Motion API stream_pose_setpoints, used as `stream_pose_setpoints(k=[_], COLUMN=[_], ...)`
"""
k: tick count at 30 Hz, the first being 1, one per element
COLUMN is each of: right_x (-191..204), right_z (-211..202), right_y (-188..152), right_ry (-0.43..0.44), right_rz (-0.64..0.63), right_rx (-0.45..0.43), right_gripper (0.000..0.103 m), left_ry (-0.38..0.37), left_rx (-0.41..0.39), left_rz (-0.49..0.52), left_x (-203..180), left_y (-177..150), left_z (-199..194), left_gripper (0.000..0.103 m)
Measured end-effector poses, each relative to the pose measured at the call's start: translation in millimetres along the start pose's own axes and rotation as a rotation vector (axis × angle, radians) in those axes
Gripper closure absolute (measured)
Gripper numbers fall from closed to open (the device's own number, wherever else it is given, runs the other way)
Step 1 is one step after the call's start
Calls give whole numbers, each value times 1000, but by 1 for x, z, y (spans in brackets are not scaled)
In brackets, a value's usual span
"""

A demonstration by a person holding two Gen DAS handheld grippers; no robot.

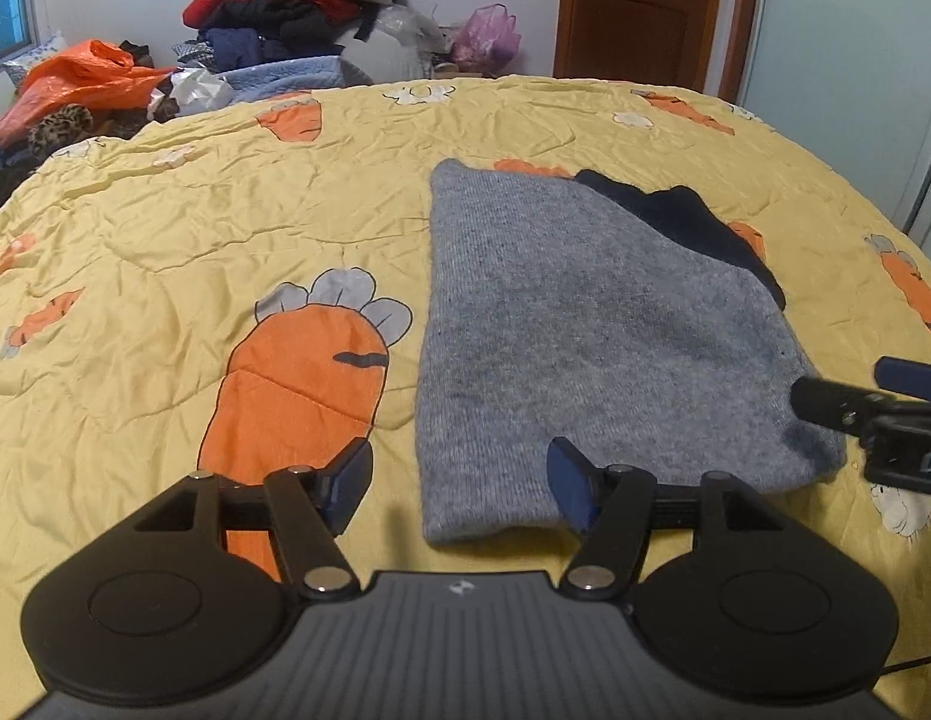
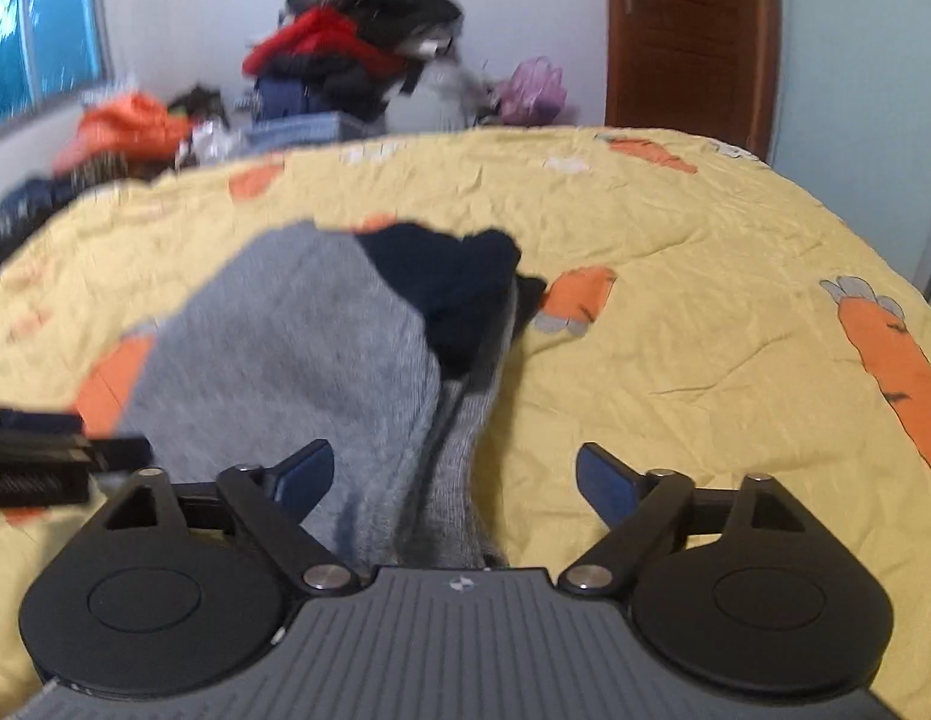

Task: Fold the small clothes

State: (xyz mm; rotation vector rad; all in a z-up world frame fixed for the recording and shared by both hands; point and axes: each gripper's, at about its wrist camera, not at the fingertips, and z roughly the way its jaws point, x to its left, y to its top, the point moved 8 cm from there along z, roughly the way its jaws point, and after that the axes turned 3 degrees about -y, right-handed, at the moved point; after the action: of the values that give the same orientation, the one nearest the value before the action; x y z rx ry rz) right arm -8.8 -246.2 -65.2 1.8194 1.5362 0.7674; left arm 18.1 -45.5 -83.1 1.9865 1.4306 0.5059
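Both your tools stand spread, pinching nothing: the left tool (image 1: 459, 483) and right tool (image 2: 454, 477) hover over the near edge of the folded grey knit garment (image 1: 585, 324). It lies flat on the yellow carrot-print quilt (image 1: 165, 228), right of centre.

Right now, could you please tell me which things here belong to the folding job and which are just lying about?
Job:
- grey knitted garment with dark navy part
- left tongs, open
- right tongs, open

Lying about:
- yellow carrot-print quilt
- heaped clothes pile
- orange plastic bag
- pink plastic bag
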Motion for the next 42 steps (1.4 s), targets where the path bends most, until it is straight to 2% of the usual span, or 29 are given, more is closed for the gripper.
stream_pose_setpoints(k=[4,8,11,18,23,26,29,31,34,39,42], right_x=[9,17,20,25,37,46,49,48,47,44,46], right_z=[-2,-24,-29,-37,-39,-41,-34,-30,-28,-23,-18], right_y=[-14,-30,-36,-42,-56,-66,-74,-76,-77,-82,-84], right_ry=[14,46,52,63,100,146,136,108,41,-15,-53], right_rz=[24,43,51,91,121,120,118,107,53,2,-51], right_rx=[32,66,87,115,171,204,223,192,137,64,18], right_gripper=[10,7,6,1,0,0,0,0,0,0,0], left_ry=[18,19,17,33,102,112,130,136,153,152,194], left_rx=[-5,-6,-6,-8,-10,9,25,13,-10,-41,-73], left_rz=[22,34,21,-5,-3,-21,-18,-22,-33,-69,-69], left_x=[-7,-13,-14,-9,1,5,8,9,12,14,16], left_y=[-4,-8,-11,-20,-33,-44,-51,-54,-57,-62,-67], left_z=[-4,-8,-11,-13,-12,-11,-8,-7,-7,-7,-7], left_gripper=[39,37,32,31,31,31,31,30,17,15,1])
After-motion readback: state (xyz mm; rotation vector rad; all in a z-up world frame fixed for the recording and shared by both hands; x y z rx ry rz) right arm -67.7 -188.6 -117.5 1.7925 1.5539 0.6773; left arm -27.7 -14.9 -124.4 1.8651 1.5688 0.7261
